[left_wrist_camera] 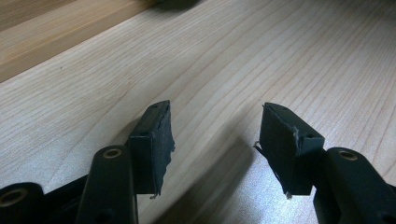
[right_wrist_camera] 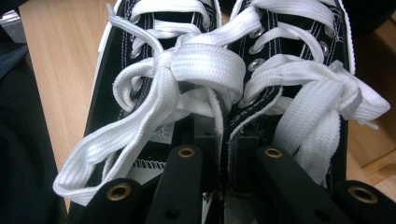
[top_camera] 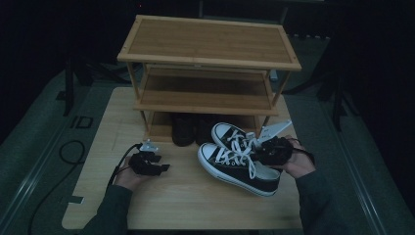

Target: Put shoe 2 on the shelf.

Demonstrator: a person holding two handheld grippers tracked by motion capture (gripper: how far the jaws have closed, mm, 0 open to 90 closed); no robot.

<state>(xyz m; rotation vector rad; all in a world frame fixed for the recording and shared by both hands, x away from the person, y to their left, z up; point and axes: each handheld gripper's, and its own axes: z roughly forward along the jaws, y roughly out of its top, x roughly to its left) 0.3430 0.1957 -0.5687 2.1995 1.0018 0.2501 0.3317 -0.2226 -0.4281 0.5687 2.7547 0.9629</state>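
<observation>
The pair of black-and-white canvas sneakers [top_camera: 238,157] is being held together on the desk [top_camera: 186,196] just in front of the wooden shoe rack [top_camera: 208,63], the right gripper [top_camera: 272,149] having its fingers [right_wrist_camera: 184,179] nearly closed on the two adjoining inner collars, likely so that both shoes are being carried as one. The left gripper [top_camera: 164,167] is being kept low over bare desk with its fingers [left_wrist_camera: 152,144] wide apart and gripping nothing, well apart from the sneakers.
</observation>
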